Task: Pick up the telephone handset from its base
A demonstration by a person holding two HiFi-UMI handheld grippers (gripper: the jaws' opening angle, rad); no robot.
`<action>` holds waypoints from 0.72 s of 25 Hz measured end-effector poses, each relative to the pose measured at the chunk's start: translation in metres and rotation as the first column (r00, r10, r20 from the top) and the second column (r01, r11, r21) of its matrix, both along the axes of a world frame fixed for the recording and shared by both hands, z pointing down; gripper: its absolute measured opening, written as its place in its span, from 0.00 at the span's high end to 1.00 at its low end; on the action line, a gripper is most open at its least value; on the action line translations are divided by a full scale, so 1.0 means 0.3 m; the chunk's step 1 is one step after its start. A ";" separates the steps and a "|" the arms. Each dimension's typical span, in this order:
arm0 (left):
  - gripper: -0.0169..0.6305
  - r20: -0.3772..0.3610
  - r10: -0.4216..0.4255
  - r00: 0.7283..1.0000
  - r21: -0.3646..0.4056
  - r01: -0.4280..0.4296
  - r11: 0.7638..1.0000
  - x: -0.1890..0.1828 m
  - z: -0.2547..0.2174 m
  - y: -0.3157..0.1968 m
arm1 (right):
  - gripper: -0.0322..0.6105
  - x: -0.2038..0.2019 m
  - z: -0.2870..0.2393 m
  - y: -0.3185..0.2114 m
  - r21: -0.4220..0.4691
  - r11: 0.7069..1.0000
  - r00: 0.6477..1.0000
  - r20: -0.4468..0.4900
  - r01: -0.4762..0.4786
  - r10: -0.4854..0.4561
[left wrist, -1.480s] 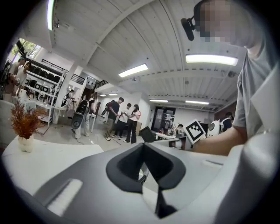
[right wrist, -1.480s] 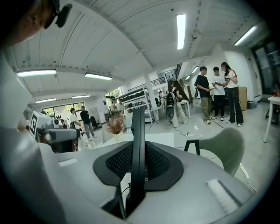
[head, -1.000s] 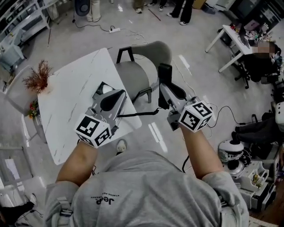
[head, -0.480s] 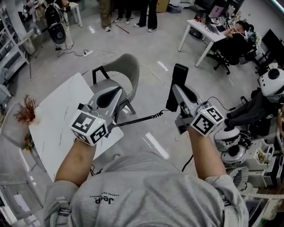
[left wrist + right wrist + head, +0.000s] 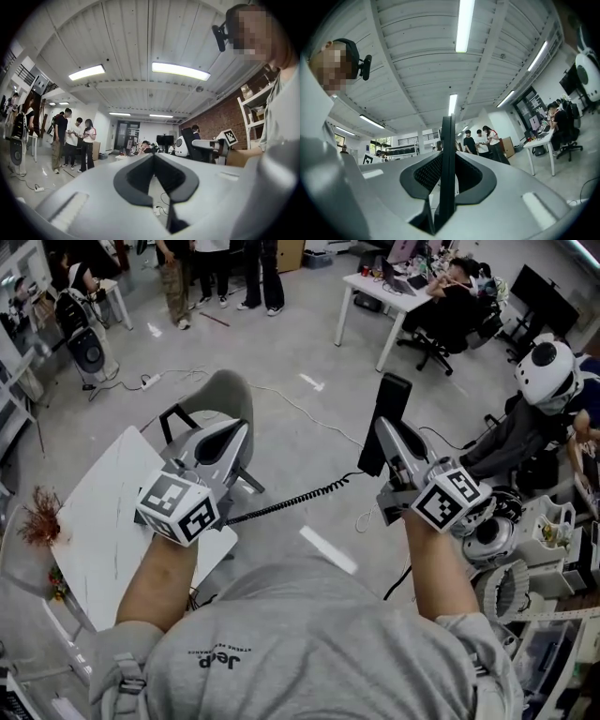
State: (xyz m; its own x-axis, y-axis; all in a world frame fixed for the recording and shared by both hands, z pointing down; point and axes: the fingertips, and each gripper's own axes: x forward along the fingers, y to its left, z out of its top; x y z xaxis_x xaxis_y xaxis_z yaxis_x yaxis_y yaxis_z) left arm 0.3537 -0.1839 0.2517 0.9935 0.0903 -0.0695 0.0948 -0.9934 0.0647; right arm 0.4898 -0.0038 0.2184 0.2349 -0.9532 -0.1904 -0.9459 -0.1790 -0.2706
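Note:
My right gripper (image 5: 385, 430) is shut on the black telephone handset (image 5: 383, 416), which stands upright in the air above the floor. In the right gripper view the handset (image 5: 447, 159) shows edge-on, pinched between the jaws of the right gripper (image 5: 444, 190). A coiled black cord (image 5: 291, 497) runs from the handset leftwards and passes under my left gripper (image 5: 231, 434). In the left gripper view the left gripper (image 5: 158, 185) has a narrow slit between its jaws with nothing in it. The telephone base is hidden from view.
A white marble-top table (image 5: 98, 521) is at lower left, with dried flowers (image 5: 39, 517) at its edge. A grey chair (image 5: 220, 393) stands beyond the left gripper. Several people stand at the back, and a white desk (image 5: 380, 289) has someone seated at it.
Both grippers have risen and moved away from the table. The handset went up with the right gripper and the cord now stretches between the two. The room view has swung.

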 end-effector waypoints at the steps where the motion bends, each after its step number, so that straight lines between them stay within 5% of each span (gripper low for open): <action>1: 0.89 -0.001 0.008 1.000 -0.001 -0.008 1.000 0.015 -0.009 0.010 | 0.83 0.012 -0.009 0.024 0.005 1.000 1.000 -0.002 -0.012 0.012; 18: 0.89 0.003 0.045 0.999 0.011 -0.045 0.999 0.128 -0.044 0.051 | 0.83 0.115 -0.012 0.100 0.003 0.998 0.998 -0.001 -0.059 0.059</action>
